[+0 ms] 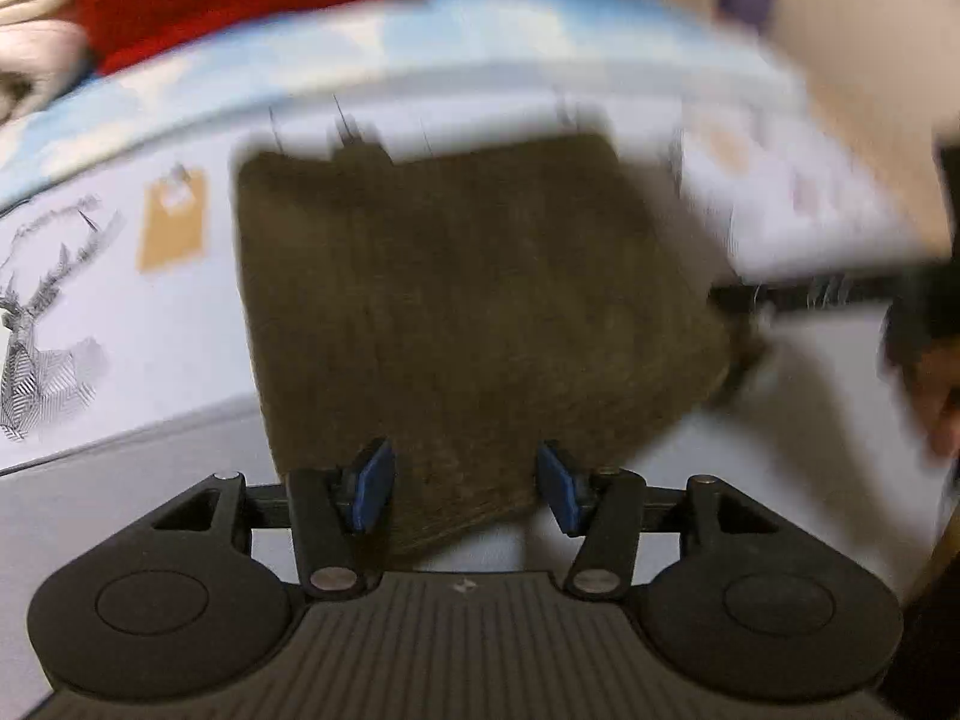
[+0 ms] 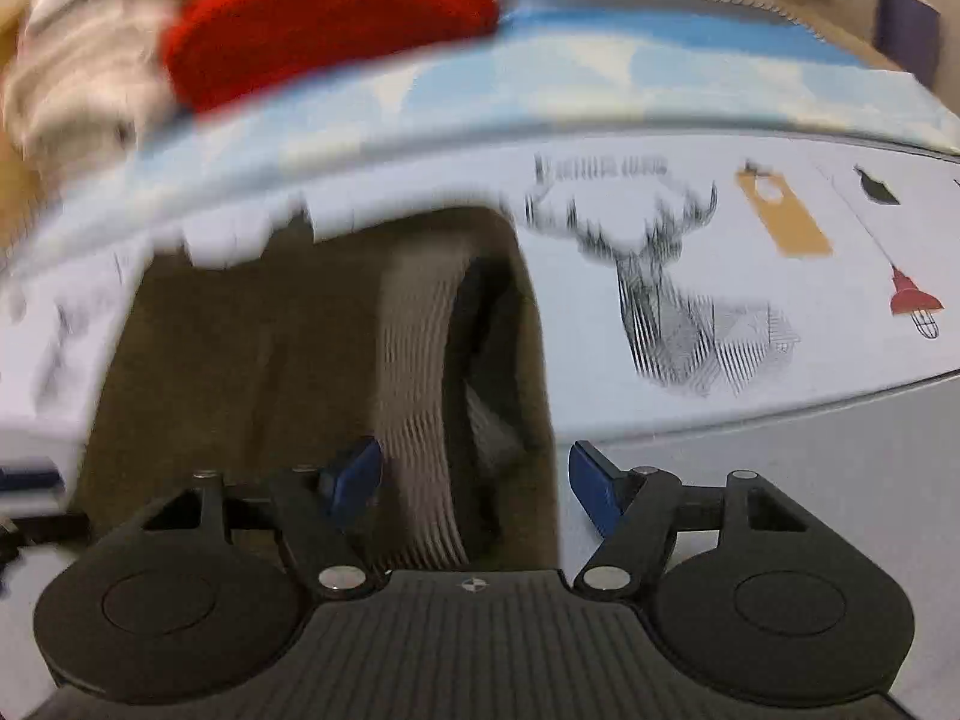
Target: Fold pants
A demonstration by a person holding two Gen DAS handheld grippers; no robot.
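Brown pants (image 1: 480, 300) lie folded into a rough rectangle on a white printed sheet (image 1: 180, 330). My left gripper (image 1: 467, 489) hovers over their near edge; its blue pads stand apart and the cloth shows below the gap without being pinched. In the right wrist view the same pants (image 2: 240, 372) show their grey ribbed waistband (image 2: 414, 360), curled open. My right gripper (image 2: 474, 486) is open above it, the left pad over the brown cloth and the right pad over bare surface. Both views are blurred.
A red cloth (image 2: 324, 18) and pale crumpled fabric (image 2: 78, 84) lie at the far side on a blue, sky-patterned cover (image 2: 660, 60). The sheet carries a deer drawing (image 2: 666, 294) and an orange tag print (image 2: 786, 216). A person's hand (image 1: 936, 396) is at the right edge.
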